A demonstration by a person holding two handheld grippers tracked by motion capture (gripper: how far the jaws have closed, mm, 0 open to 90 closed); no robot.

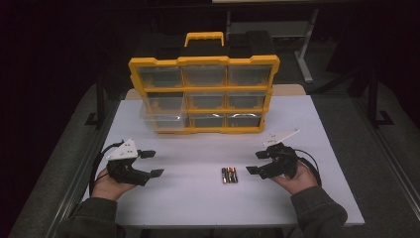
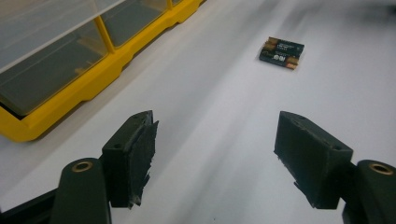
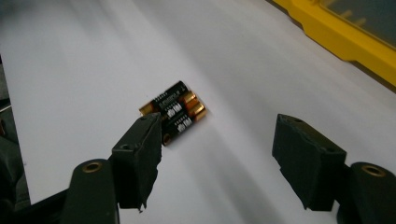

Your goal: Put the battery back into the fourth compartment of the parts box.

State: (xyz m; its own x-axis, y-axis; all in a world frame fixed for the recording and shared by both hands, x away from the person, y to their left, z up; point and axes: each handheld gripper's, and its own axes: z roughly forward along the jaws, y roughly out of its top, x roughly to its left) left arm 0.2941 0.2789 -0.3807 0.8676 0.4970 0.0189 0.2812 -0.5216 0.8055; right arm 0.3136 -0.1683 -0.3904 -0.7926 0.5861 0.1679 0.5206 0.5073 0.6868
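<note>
At the lower centre of the high view, a small cluster of batteries [image 1: 229,175] lies side by side on the white surface [image 1: 198,198], touching one another. Your right tongs [image 1: 257,162] sit just to the right of the batteries in that frame, jaws spread wide and empty, pointing leftward toward them. Your left tongs [image 1: 151,163] sit at the lower left of the frame, well apart from the batteries, jaws likewise wide and holding nothing.

In the right gripper view, the batteries [image 3: 173,112] lie at the centre of the frame, just beyond the tip of the jaw on the left, which overlaps the nearest cell; whether it touches cannot be told. The other jaw stands well off at the lower right. In the left gripper view, the batteries [image 2: 281,52] appear small at the upper right, far ahead of the open jaws.

At the upper centre of the high view, a yellow organiser case [image 1: 204,94] with clear-fronted compartments stands upright at the far side of the surface, its handle uppermost. Its bottom-left drawer [image 1: 161,120] sticks out from the frame. The case's yellow edge shows at the upper left of the left gripper view [image 2: 60,100] and the upper right of the right gripper view [image 3: 341,39].
</note>
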